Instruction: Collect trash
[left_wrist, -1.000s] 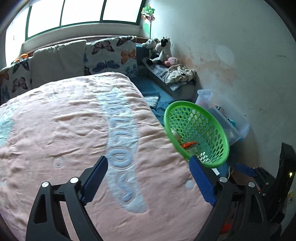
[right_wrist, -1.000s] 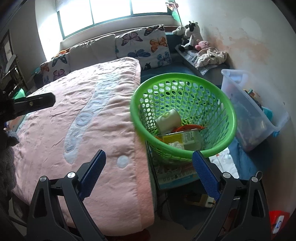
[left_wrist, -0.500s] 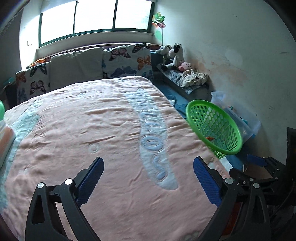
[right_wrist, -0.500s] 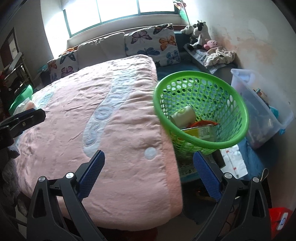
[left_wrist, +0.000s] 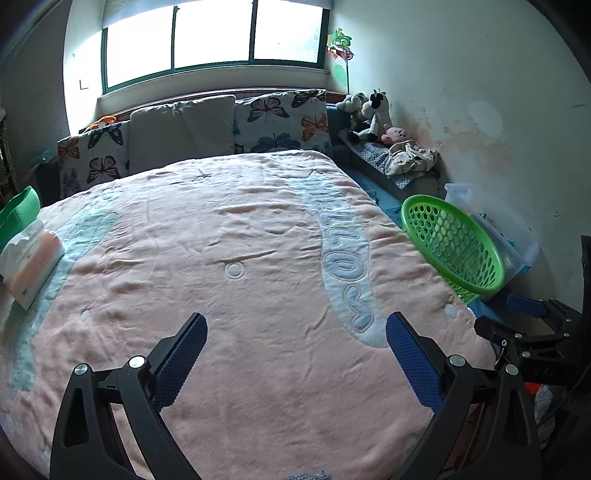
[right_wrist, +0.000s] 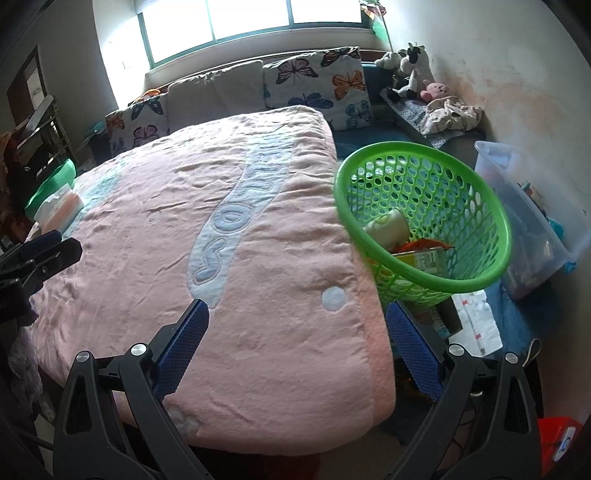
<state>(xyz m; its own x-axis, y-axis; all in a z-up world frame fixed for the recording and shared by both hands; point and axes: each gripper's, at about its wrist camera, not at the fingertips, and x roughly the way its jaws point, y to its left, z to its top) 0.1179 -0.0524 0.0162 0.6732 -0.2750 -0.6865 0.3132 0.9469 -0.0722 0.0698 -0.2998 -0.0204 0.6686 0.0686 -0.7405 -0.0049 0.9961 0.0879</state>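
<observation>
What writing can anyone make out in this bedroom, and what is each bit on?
"HELLO": my best reading of the raised letters at the far end of the pale band on the pink blanket; the rest of the band is unclear.
Yellow packet in the green basket: print too small to read.
Tissue pack: print too small.
Papers on the floor: blurred.

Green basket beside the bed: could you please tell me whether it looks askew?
Yes. The green basket sits tilted, its rim leaning against the pink blanket edge rather than standing level; trash remains inside.
</observation>
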